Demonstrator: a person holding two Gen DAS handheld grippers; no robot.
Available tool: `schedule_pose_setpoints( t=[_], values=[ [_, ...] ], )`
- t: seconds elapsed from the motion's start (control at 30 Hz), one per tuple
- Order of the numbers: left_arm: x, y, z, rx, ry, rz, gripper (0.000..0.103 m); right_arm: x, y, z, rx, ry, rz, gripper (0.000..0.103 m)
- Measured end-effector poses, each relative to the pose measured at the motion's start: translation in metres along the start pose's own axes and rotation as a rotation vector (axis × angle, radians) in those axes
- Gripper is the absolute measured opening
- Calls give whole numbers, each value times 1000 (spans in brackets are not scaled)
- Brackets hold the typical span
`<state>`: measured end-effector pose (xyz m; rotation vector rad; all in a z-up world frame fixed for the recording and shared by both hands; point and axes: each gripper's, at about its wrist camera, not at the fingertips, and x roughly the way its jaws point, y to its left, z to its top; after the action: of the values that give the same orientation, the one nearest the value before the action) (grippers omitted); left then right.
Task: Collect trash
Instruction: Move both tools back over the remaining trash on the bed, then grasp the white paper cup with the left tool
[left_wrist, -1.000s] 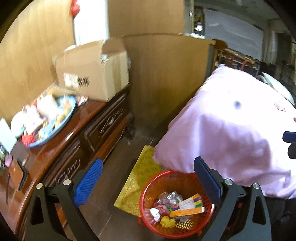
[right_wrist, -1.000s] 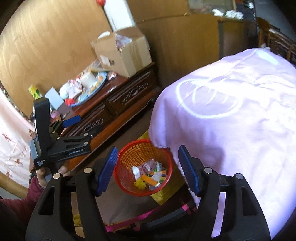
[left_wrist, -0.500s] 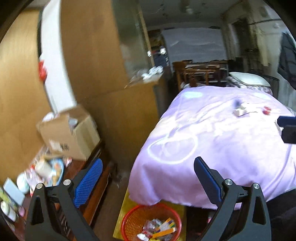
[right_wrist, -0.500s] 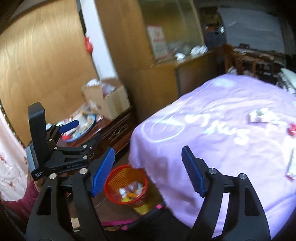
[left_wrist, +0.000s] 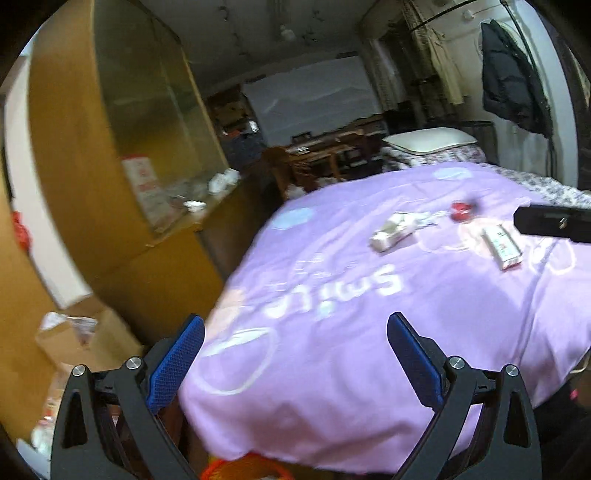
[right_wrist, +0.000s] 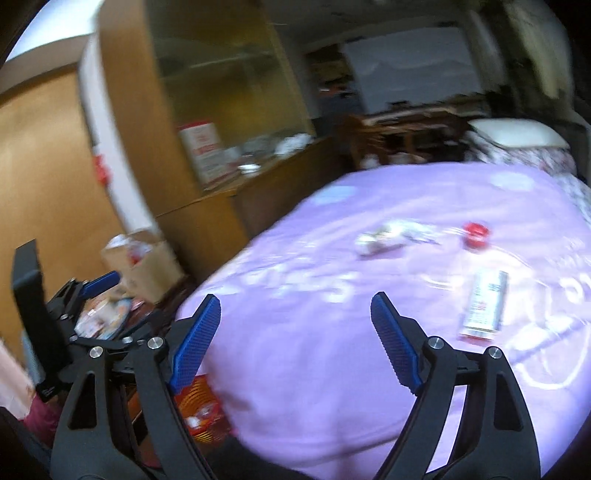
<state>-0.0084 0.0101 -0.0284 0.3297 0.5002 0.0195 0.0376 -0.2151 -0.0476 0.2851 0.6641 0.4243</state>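
Trash lies on the purple bedspread (left_wrist: 332, 332): a white crumpled carton (left_wrist: 393, 232), a small red item (left_wrist: 461, 211) and a flat white-and-red box (left_wrist: 502, 246). In the right wrist view they show as the carton (right_wrist: 380, 238), the red item (right_wrist: 476, 234) and the box (right_wrist: 485, 305). The red basket (right_wrist: 201, 410) with trash sits on the floor by the bed corner; only its rim (left_wrist: 243, 469) shows in the left wrist view. My left gripper (left_wrist: 295, 362) is open and empty. My right gripper (right_wrist: 295, 343) is open and empty above the bed's near edge.
A wooden cabinet with a glass front (left_wrist: 147, 155) stands left of the bed. A cardboard box (right_wrist: 147, 262) and a cluttered plate (right_wrist: 107, 317) sit on the low dresser. A white pillow (left_wrist: 430, 142) lies at the bed's far end. A dark jacket (left_wrist: 513, 85) hangs at the right.
Both grippers have swung up from the red basket on the floor toward the top of the bed. The trash on the bedspread has come into view. Both stay open.
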Motion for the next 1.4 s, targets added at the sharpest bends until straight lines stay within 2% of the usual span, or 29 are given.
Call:
schedule_pose_setpoints(
  t=[0.17,0.33,0.67,0.8,0.93,1.17,1.4],
  values=[
    [64,-26,8,-33,102,-98,97,19,-54,-1,93,29,-117,81],
    [116,-39,7,-42,196,-147,97,40,-100,-9,163,77,-209,81],
    [186,-53,16,-81,326,-213,97,78,-149,-16,219,138,-299,81],
    [210,-63,39,-101,321,-258,97,92,-157,-18,203,153,-330,81],
    [230,-79,69,-100,278,-308,97,103,-163,-23,192,160,-354,81],
    [285,-121,106,56,194,-345,97,105,-166,-24,192,155,-307,89],
    [345,-133,115,76,257,-443,97,106,-170,-24,214,152,-276,92]
  ],
)
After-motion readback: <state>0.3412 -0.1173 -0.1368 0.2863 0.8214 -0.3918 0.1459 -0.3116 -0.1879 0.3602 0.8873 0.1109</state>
